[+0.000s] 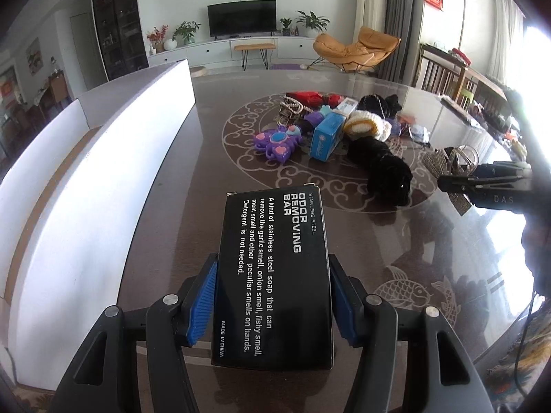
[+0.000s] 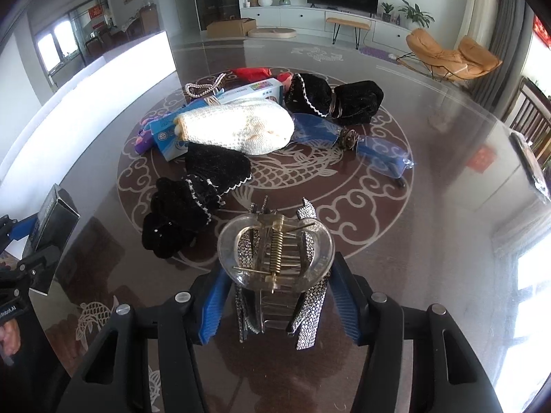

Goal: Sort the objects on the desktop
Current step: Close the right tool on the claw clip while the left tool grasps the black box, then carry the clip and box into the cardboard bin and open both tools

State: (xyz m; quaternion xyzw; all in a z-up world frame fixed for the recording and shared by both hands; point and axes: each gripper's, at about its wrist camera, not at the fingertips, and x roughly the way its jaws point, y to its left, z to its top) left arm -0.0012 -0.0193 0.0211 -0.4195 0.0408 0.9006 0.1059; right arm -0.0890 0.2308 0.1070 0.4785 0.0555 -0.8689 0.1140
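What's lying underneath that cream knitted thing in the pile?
The cream knitted piece rests on a blue-and-white box and overlaps a clear blue wrapper. Whatever lies beneath its middle is covered.

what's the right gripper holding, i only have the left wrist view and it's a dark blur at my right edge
Observer: The right gripper is shut on a clear hair claw clip with rhinestone strips, its spring facing the camera.
Operator: anything behind that cream knit thing
Observer: Yes, a blue transparent hair clip with a metal rose lies on the table, to the right of the cream knit pouch.
Operator: is my box visible from there
Observer: Yes, at the right wrist view's left edge the black box sits in the left gripper, lifted off the table.
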